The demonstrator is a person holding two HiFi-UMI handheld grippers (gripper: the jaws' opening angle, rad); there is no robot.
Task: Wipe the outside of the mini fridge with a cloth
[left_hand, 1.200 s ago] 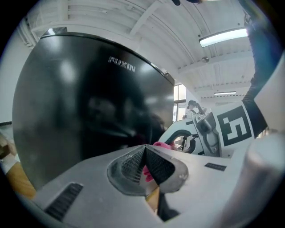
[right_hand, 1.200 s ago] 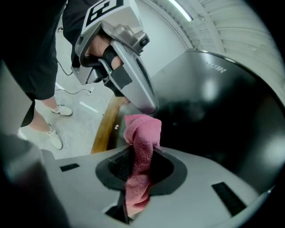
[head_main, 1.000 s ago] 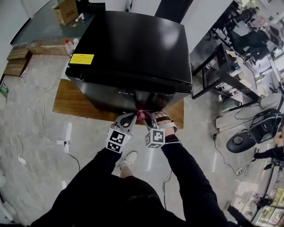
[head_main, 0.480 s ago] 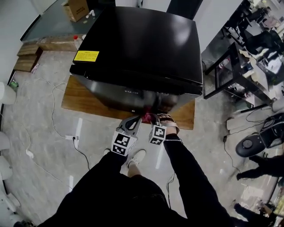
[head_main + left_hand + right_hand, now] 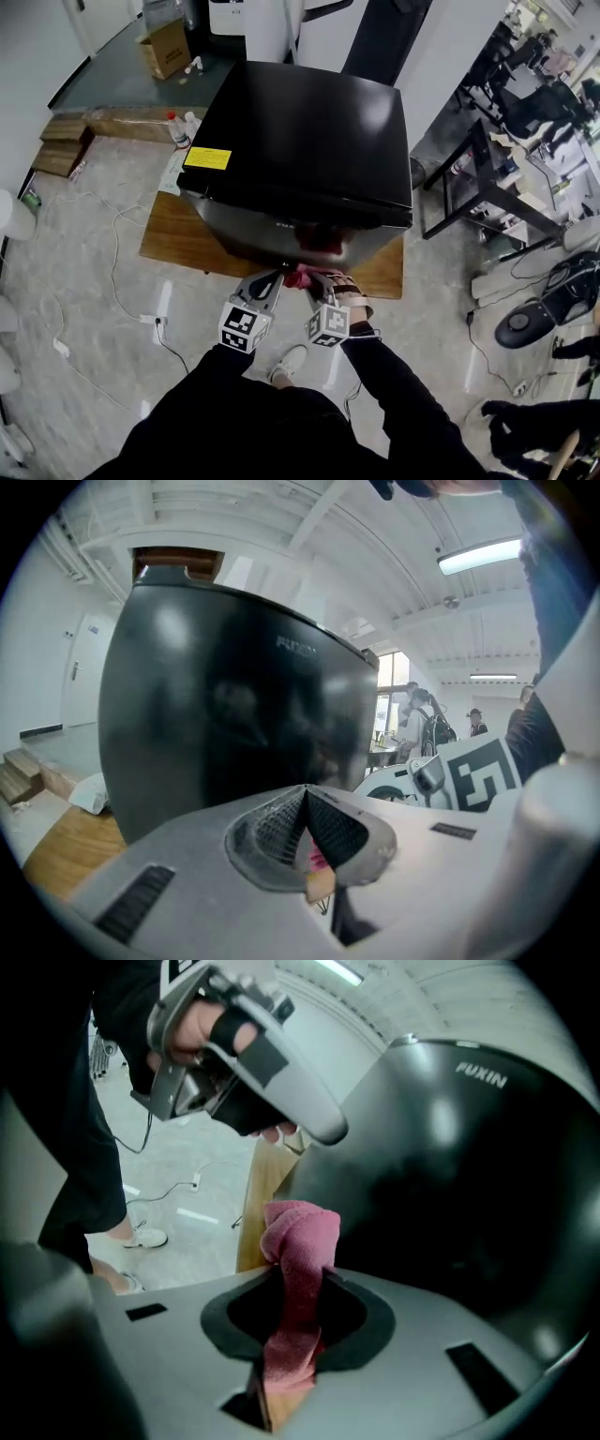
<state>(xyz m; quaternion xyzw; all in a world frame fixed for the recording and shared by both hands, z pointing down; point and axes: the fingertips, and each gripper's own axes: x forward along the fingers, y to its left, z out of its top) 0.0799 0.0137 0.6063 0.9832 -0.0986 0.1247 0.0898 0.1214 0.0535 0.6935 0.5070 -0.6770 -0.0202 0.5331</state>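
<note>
The black mini fridge (image 5: 309,141) stands on a wooden board, its glossy front facing me. My right gripper (image 5: 314,277) is shut on a pink cloth (image 5: 298,277) held at the lower front of the fridge. In the right gripper view the bunched cloth (image 5: 300,1241) sticks out of the jaws of the right gripper (image 5: 298,1283), close to the dark door (image 5: 450,1176). My left gripper (image 5: 277,275) hovers right beside it, jaws together. In the left gripper view, the left gripper (image 5: 305,794) points at the door (image 5: 225,696), with a pink sliver low in the gap.
The wooden board (image 5: 173,239) juts out left of the fridge. A power strip with cables (image 5: 150,319) lies on the floor at left. A black desk frame (image 5: 469,178) and a chair base (image 5: 520,323) stand to the right. A cardboard box (image 5: 169,47) and bottles (image 5: 178,129) sit behind.
Both grippers stay together with the cloth at the lower front of the fridge, shifting slightly right and then back. The head view has pulled back, showing more floor behind the fridge.
</note>
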